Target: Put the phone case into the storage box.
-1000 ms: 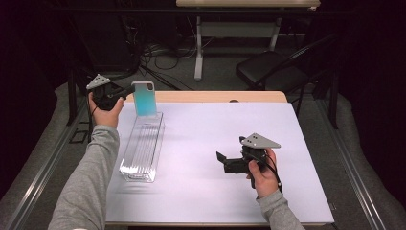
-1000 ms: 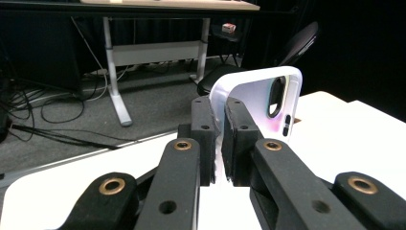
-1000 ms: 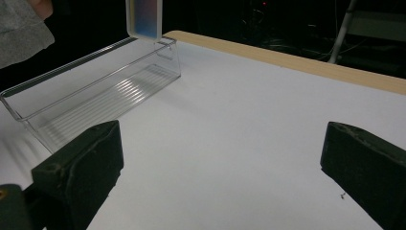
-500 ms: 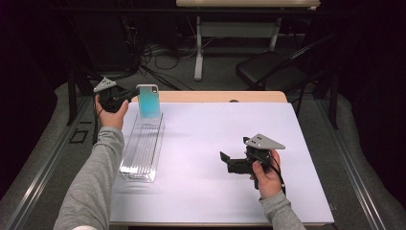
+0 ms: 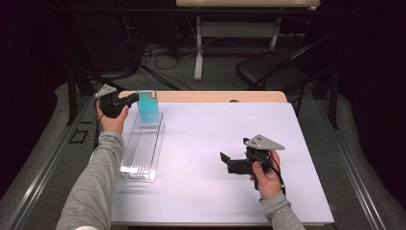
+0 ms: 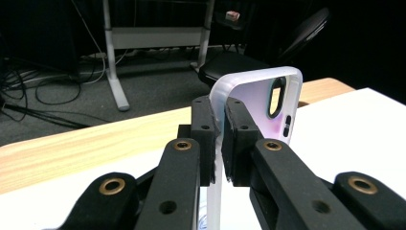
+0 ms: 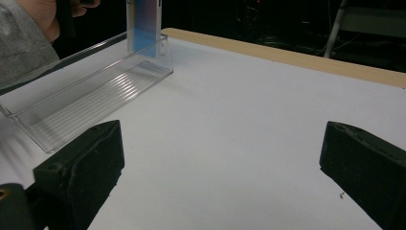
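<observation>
Phone case (image 5: 148, 106), pale blue with a translucent white rim, is standing upright over the far end of a clear plastic tray (image 5: 141, 148), at about ten o'clock on the white table (image 5: 215, 134) in the high view. The left gripper (image 5: 130, 99) is pinching it by one side edge: in the left gripper view the two black pads are pressing flat against the thin rim of the case (image 6: 258, 98) from either side, with the camera cut-out and two small slots showing just beyond them at one o'clock. In the right gripper view the lower part of the case (image 7: 143, 26) is sitting behind the clear end wall of the tray (image 7: 95, 91), so it is reaching down into the far end; whether its bottom edge is touching the ribbed floor cannot be told. The tray is lying lengthwise, running from ten o'clock down toward seven o'clock along the left side of the table, and the grey sleeve (image 5: 93, 187) of the left arm is stretching beside it.

The right gripper (image 5: 225, 160) is resting low over the table at about four o'clock, well apart from the tray, its jaws pointing toward nine o'clock. Those jaws are standing spread wide, with bare white tabletop between them and nothing in their grasp. A wooden strip (image 5: 215, 96) is edging the far side of the table at twelve o'clock.
</observation>
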A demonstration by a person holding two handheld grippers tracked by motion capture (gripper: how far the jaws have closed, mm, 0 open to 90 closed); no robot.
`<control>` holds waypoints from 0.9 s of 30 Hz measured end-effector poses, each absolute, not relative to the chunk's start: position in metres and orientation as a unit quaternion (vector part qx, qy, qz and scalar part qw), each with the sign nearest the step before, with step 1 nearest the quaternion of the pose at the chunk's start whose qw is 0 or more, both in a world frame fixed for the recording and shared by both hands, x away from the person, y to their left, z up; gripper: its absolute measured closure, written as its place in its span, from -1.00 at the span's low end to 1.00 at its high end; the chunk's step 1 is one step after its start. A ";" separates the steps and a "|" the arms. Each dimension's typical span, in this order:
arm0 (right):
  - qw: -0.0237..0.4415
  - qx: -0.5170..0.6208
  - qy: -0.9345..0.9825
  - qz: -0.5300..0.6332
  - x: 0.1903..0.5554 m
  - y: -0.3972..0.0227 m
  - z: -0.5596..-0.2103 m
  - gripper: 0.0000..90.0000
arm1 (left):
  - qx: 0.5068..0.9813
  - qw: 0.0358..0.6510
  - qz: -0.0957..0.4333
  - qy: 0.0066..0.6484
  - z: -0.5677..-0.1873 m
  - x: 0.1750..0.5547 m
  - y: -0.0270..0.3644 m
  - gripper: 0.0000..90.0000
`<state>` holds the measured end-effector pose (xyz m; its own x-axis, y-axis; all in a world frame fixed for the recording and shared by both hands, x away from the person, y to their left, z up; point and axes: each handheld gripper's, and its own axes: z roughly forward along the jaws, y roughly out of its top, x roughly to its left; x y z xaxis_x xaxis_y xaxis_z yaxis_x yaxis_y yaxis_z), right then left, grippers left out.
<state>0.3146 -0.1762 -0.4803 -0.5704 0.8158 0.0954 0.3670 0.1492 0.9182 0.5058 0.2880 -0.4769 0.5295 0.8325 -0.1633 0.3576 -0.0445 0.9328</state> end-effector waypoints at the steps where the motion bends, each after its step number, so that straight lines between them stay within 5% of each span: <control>1: 0.220 0.409 0.725 0.509 0.315 -0.176 -0.481 -0.98 | 0.689 0.539 0.220 0.432 -0.477 0.506 0.288 0.88; 27: 0.218 0.412 0.725 0.506 0.316 -0.178 -0.485 -0.96 | 0.706 0.522 0.219 0.426 -0.491 0.509 0.277 0.88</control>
<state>0.3159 -0.1778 -0.4851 -0.5645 0.8192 0.1012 0.3770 0.1468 0.9145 0.5089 0.2774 -0.4915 0.5413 0.8298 -0.1355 0.3721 -0.0919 0.9236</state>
